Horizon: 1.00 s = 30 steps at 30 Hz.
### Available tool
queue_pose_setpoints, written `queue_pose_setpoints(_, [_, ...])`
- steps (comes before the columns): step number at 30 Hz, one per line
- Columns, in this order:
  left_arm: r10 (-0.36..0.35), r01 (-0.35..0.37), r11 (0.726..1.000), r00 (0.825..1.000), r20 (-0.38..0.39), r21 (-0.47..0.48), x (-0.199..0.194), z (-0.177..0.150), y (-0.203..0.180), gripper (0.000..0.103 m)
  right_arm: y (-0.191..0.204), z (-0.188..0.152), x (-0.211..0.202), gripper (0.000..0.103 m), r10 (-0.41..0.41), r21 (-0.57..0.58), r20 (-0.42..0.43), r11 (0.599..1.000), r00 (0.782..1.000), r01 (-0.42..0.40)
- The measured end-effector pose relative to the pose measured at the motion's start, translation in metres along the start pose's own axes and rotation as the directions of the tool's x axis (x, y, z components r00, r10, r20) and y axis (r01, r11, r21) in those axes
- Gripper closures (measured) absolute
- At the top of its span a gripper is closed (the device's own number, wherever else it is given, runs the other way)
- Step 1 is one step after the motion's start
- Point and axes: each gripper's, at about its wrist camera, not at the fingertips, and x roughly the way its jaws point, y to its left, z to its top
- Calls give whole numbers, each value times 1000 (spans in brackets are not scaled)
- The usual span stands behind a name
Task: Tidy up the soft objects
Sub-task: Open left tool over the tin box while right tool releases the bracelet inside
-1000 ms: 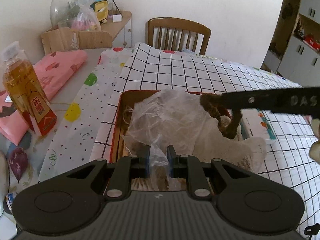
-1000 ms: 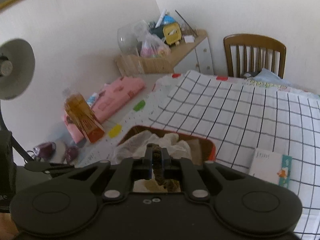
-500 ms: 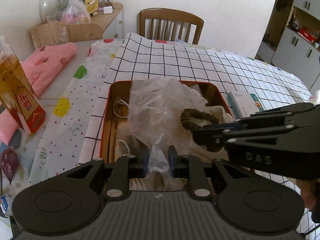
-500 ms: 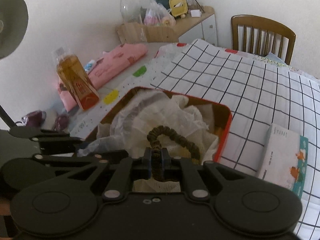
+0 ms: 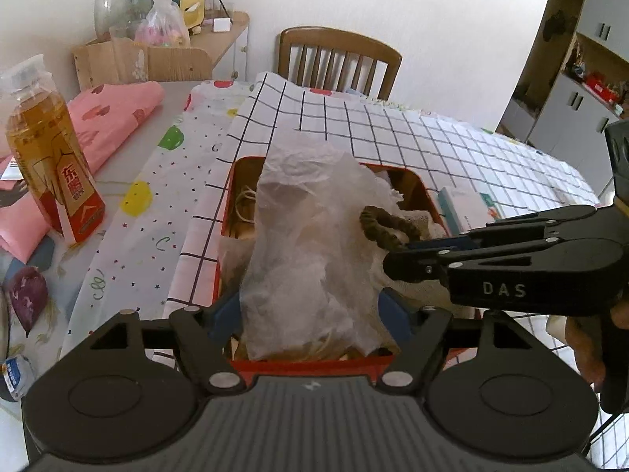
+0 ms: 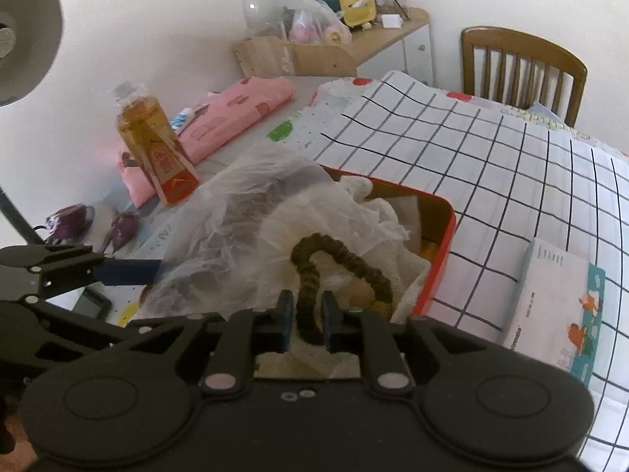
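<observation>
A red tin box [image 5: 232, 181] [image 6: 446, 236] sits on the checked cloth, full of soft things. A crumpled clear plastic bag [image 5: 310, 244] [image 6: 236, 212] stands up out of it. My left gripper [image 5: 308, 316] is open, its fingers wide on either side of the bag's lower part. My right gripper [image 6: 307, 324] [image 5: 397, 255] has its fingers slightly apart around a dark brown scrunchie [image 6: 338, 255] [image 5: 387, 224], which loops over white cloth in the box. I cannot tell if the pads still pinch it.
A tea bottle [image 5: 51, 157] [image 6: 157, 145] stands left of the box beside a folded pink cloth [image 5: 110, 118]. A white card box [image 6: 558, 299] lies right of the tin. A wooden chair [image 5: 338, 59] is at the table's far side. A lamp [image 6: 23, 39] is at left.
My left gripper has opened wide and let go of the plastic bag. My right gripper's fingers have parted a little around the scrunchie, which has come down over the box.
</observation>
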Motion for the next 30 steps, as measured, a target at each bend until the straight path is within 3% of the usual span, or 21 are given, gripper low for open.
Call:
queue_pose_setpoints(1, [-1, 1, 1000, 1000, 7, -1, -3, 0, 0, 28, 1, 0, -3, 79, 0, -3, 5, 1000, 1000, 0])
queue_pose_setpoints(3, [-2, 2, 1000, 1000, 26, -4, -9, -1, -1, 26, 1, 0, -10, 59, 8, -2, 13, 1000, 1000, -8])
queue_pose_setpoints(9, [13, -14, 1000, 997, 78, 18, -28, 1, -8, 24, 1, -1, -36, 41, 8, -29, 70, 1000, 998, -6])
queue_pose_setpoints(21, [-1, -5, 1000, 982, 187, 30, -64, 5, -25, 24, 0, -8, -96, 22, -2, -50, 203, 999, 979, 12])
queue_pose_setpoints(30, [-32, 17, 998, 962, 272, 58, -98, 3, -44, 20, 13, -19, -134, 14, -19, -36, 297, 999, 955, 32])
